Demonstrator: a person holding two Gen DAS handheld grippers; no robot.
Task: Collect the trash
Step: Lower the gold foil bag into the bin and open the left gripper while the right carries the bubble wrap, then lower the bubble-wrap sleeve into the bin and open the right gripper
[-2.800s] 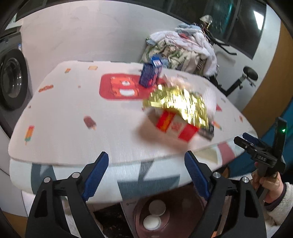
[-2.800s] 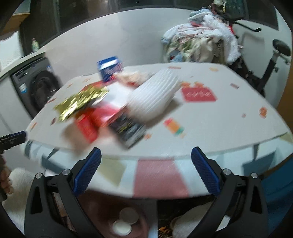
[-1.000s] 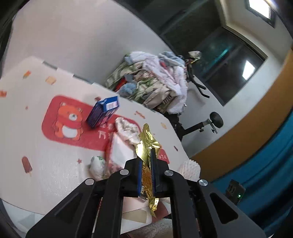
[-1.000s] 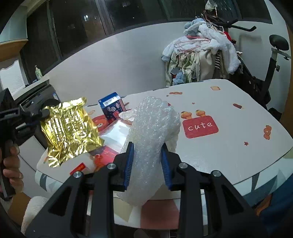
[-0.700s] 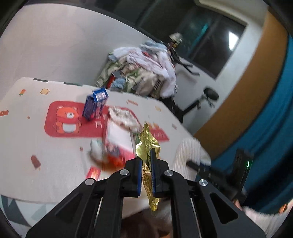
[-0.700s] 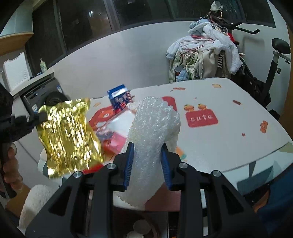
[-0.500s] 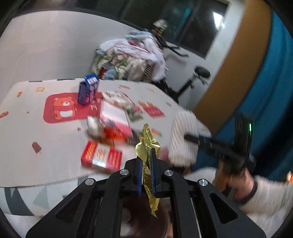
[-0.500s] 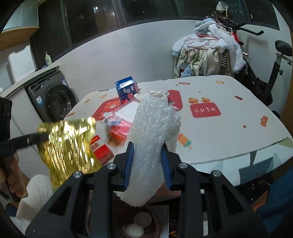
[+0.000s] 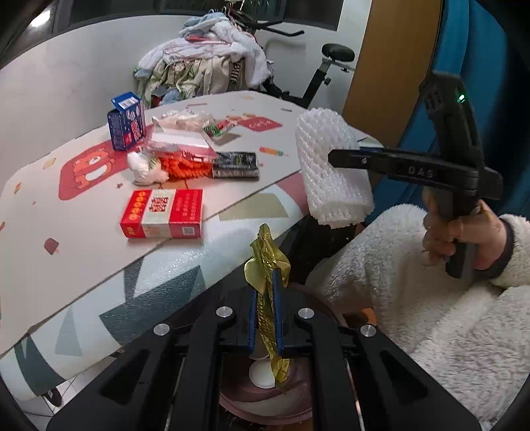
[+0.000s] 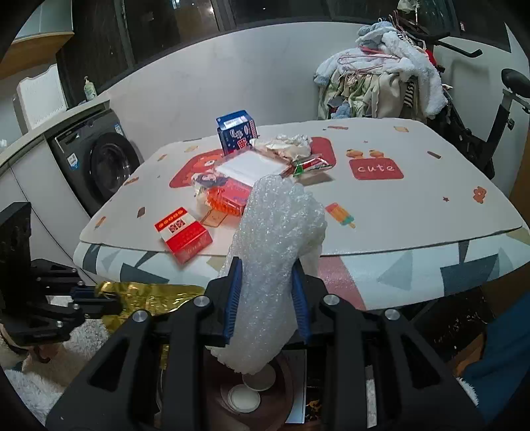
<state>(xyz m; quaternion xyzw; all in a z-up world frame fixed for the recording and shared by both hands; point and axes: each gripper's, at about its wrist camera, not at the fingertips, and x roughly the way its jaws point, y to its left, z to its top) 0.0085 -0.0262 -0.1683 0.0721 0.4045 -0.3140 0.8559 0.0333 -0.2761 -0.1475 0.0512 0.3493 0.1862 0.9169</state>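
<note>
Left gripper [image 9: 265,318] fingers pinch gold foil wrapper [image 9: 266,265]; right gripper [image 10: 266,303] fingers clamp bubble wrap [image 10: 278,238] between them.

Washing machine [image 10: 106,162]; clothes pile [image 10: 381,83]; dark windows [image 10: 265,13].

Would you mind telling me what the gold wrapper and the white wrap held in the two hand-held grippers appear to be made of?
The gold wrapper looks like thin metallised foil or film: mirror-shiny, sharply creased, crumpled flat between the left hand-held gripper pads. The white wrap in the right hand-held gripper looks like translucent plastic bubble wrap: rows of small glossy bumps that bulge around the pads. From the side it could pass for foam netting.
</note>
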